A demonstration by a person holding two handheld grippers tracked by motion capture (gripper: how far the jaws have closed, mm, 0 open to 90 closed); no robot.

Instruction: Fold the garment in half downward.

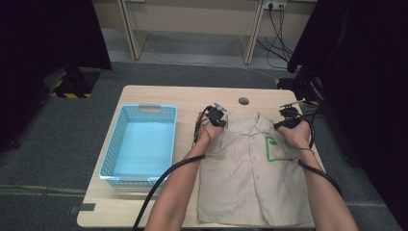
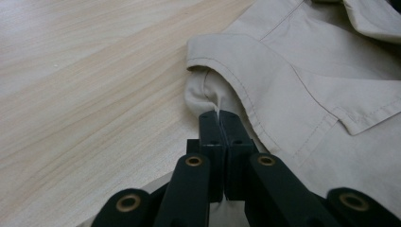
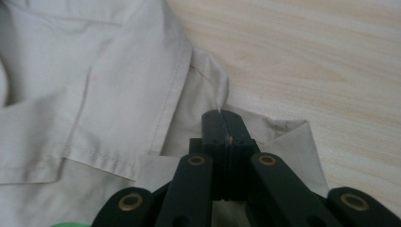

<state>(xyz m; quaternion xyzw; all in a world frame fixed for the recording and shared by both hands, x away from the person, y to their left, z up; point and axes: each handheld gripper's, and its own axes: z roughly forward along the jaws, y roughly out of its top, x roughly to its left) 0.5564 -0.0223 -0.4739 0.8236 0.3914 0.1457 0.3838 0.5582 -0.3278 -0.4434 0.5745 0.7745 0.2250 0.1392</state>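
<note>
While tongs (image 2: 220, 116) pinch shirt (image 1: 250, 178) shoulders, table (image 1: 159, 96) lies open.

Your high view is evenly lit from overhead but soft and low in detail, with both side edges falling into black. On the worktop (image 1: 159, 96) shadows stay faint. Your two gripper views are bright, glare-free, blurring slightly at the far edges.

No readable text anywhere. Shirt (image 1: 250, 168) pocket carries a green outlined patch (image 1: 273, 147), too small and blurred to make out any letters or logo.
</note>
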